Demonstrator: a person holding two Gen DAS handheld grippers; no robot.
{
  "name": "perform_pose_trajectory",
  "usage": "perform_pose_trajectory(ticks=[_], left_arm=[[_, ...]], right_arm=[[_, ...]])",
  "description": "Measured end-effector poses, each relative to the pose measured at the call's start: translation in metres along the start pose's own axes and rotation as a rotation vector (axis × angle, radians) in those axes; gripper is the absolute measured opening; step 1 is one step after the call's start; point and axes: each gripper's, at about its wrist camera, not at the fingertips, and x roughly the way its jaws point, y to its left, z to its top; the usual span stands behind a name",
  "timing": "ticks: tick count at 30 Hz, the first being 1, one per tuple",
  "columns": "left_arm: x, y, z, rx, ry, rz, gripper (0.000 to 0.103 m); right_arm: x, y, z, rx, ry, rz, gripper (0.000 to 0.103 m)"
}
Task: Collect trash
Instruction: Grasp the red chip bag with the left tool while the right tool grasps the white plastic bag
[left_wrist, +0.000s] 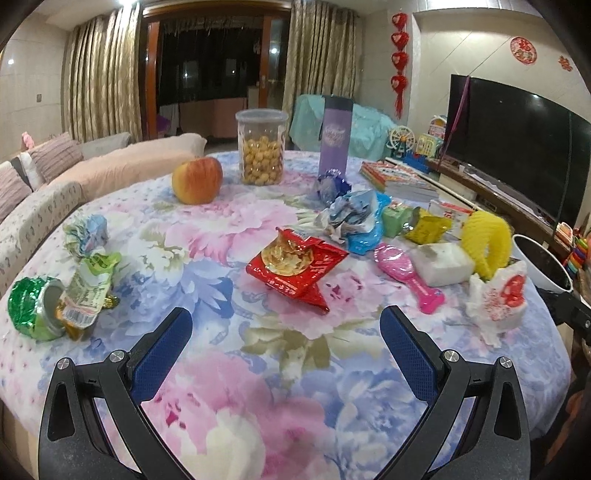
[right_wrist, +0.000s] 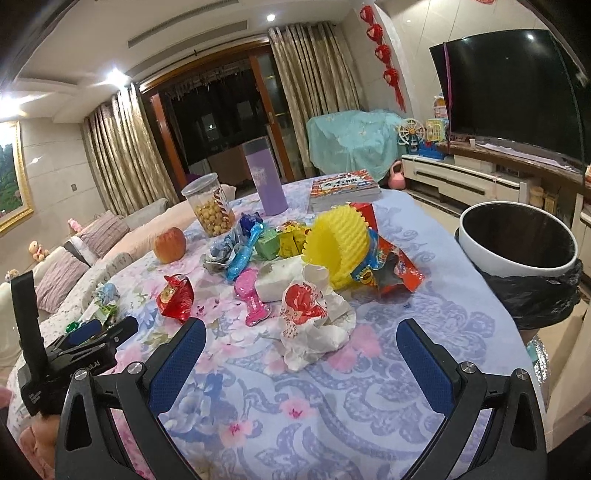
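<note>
Wrappers litter the floral tablecloth (left_wrist: 280, 398). A red snack bag (left_wrist: 295, 264) lies just beyond my open left gripper (left_wrist: 286, 325). Crumpled green wrappers (left_wrist: 62, 295) sit at its left. A crumpled white and red paper bag (right_wrist: 310, 317) rests straight ahead of my open right gripper (right_wrist: 301, 336), close to its fingertips. Behind it are a yellow foam net (right_wrist: 336, 243), an orange snack bag (right_wrist: 395, 269) and a blue-silver wrapper (left_wrist: 354, 218). A white bin with a black liner (right_wrist: 517, 243) stands off the table's right edge. Both grippers hold nothing.
An apple (left_wrist: 197, 181), a jar of round snacks (left_wrist: 261, 147), a purple bottle (left_wrist: 334, 136), a pink brush (left_wrist: 406, 277), a tissue pack (left_wrist: 443, 264) and books (left_wrist: 399, 181) also occupy the table. A sofa (left_wrist: 55, 184) is left, a TV (left_wrist: 517, 147) right.
</note>
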Motion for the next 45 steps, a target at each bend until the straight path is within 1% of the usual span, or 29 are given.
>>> perform_pose_trajectory(ticks=[7,8,9,10,12,13,14,15,16,17,18,19,20,21,22,24,26,28,32,38,41,45], left_arm=[[0.031,-0.005,0.014,0.045,0.041,0.017,0.103],[0.035,-0.006,0.016,0.053,0.048,0.019,0.101],[0.041,-0.008,0.019,0.063,0.054,0.022,0.096],[0.045,-0.009,0.021,0.072,0.061,0.022,0.093],[0.053,-0.012,0.024,0.088,0.08,0.014,0.079],[0.058,-0.013,0.025,0.095,0.094,0.009,0.076],[0.062,-0.014,0.024,0.099,0.108,0.004,0.069],[0.068,-0.015,0.024,0.102,0.131,-0.007,0.06],[0.071,-0.016,0.024,0.103,0.147,-0.015,0.055],[0.074,-0.016,0.024,0.103,0.162,-0.024,0.043],[0.076,-0.016,0.023,0.102,0.176,-0.036,0.031],[0.077,-0.016,0.023,0.101,0.182,-0.043,0.025],[0.078,-0.016,0.022,0.1,0.187,-0.052,0.015],[0.077,-0.016,0.022,0.099,0.188,-0.064,0.011],[0.075,-0.016,0.022,0.101,0.182,-0.071,0.01],[0.07,-0.018,0.022,0.108,0.16,-0.076,0.005],[0.064,-0.021,0.022,0.116,0.143,-0.082,0.004],[0.057,-0.024,0.02,0.112,0.137,-0.106,0.004],[0.044,-0.035,0.015,0.107,0.136,-0.152,0.003],[0.02,-0.062,0.013,0.123,0.119,-0.235,0.003],[0.01,-0.079,0.014,0.147,0.108,-0.272,0.003],[0.003,-0.103,0.013,0.18,0.123,-0.32,0.003]], right_arm=[[0.023,-0.006,0.0,0.016,0.056,-0.011,0.102],[0.027,-0.007,0.0,0.02,0.064,-0.013,0.102],[0.03,-0.008,0.0,0.021,0.069,-0.016,0.102],[0.033,-0.009,0.001,0.023,0.075,-0.018,0.102],[0.04,-0.012,0.001,0.028,0.091,-0.02,0.101],[0.042,-0.013,0.001,0.03,0.099,-0.019,0.098],[0.046,-0.014,0.001,0.031,0.108,-0.02,0.095],[0.05,-0.015,0.0,0.033,0.12,-0.023,0.092],[0.052,-0.016,0.0,0.035,0.13,-0.026,0.087],[0.056,-0.017,0.0,0.036,0.14,-0.029,0.082],[0.06,-0.019,-0.001,0.042,0.156,-0.027,0.08],[0.062,-0.02,-0.001,0.046,0.167,-0.02,0.072],[0.066,-0.021,-0.002,0.047,0.184,-0.014,0.059],[0.068,-0.02,-0.003,0.047,0.195,-0.005,0.053],[0.068,-0.021,-0.004,0.045,0.197,-0.002,0.052],[0.064,-0.021,-0.005,0.031,0.19,0.004,0.05],[0.06,-0.022,-0.004,0.036,0.188,0.024,0.047],[0.054,-0.022,-0.004,0.038,0.181,0.043,0.045],[0.041,-0.022,-0.002,0.033,0.163,0.058,0.044],[0.021,-0.029,0.001,0.048,0.13,0.059,0.044],[0.012,-0.035,0.001,0.053,0.117,0.051,0.044],[0.0,-0.047,0.003,0.068,0.095,0.038,0.044]])
